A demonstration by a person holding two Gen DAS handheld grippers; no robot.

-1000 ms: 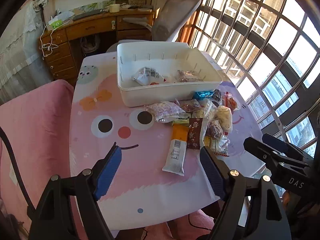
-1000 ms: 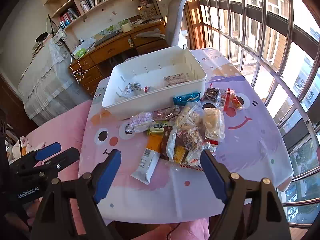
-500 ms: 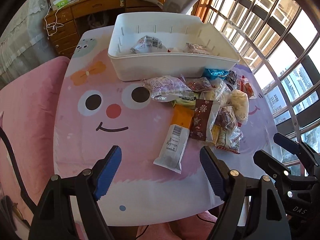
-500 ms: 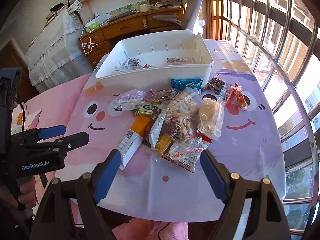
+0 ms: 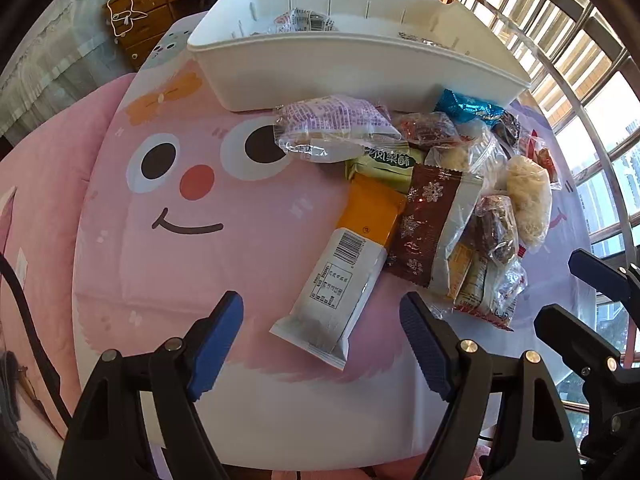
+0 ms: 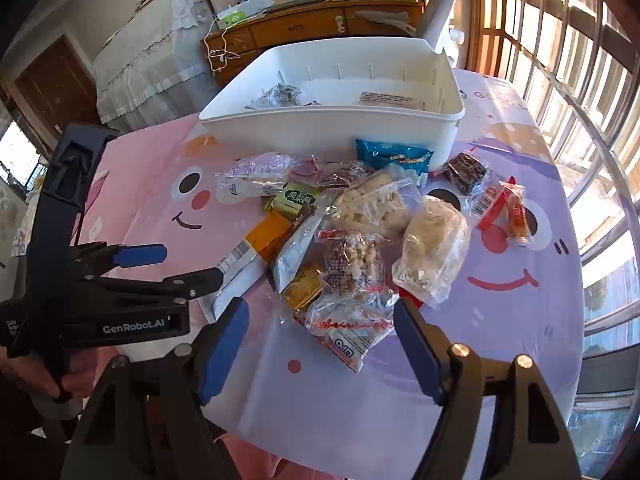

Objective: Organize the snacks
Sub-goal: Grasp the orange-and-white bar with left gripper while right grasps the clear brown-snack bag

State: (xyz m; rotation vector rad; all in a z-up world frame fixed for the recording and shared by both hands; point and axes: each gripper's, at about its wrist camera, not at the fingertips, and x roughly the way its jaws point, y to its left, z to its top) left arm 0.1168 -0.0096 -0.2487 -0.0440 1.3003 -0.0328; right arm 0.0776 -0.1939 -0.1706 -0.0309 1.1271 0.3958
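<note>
1. I see a round table (image 5: pixel 240 408) covered by a cloth printed with a pink cartoon face on one side and a purple one on the other.
2. A white bin (image 5: pixel 320 68) sits at the far side of the table. Inside it lie a clear wrapped snack (image 6: pixel 278 96) towards the left and a flat packet (image 6: pixel 390 98) towards the right.
3. A heap of snacks lies on the cloth just in front of the bin, some overlapping.
4. Nearest me is a long white and orange pack (image 5: pixel 340 276), lying flat, its white end with a barcode pointing towards my left claw.
5. A brown pack (image 5: pixel 432 224) with snowflakes lies beside it, overlapping its right edge.
6. A clear purple-printed bag (image 5: pixel 332 128) touches the bin's front wall, and a blue wrapper (image 5: pixel 466 106) lies against the same wall further right.
7. A pale, lumpy clear bag (image 6: pixel 434 248) lies at the right of the heap, near the middle of the purple face.
8. My left claw (image 5: pixel 320 340) hovers above the near end of the white and orange pack, spread wide and holding nothing.
9. My right claw (image 6: pixel 320 340) hovers above the near end of a clear red-printed bag (image 6: pixel 352 328), also spread wide and holding nothing.
10. In the right view, the left claw is beside the right one, at the left edge of the table.
</note>
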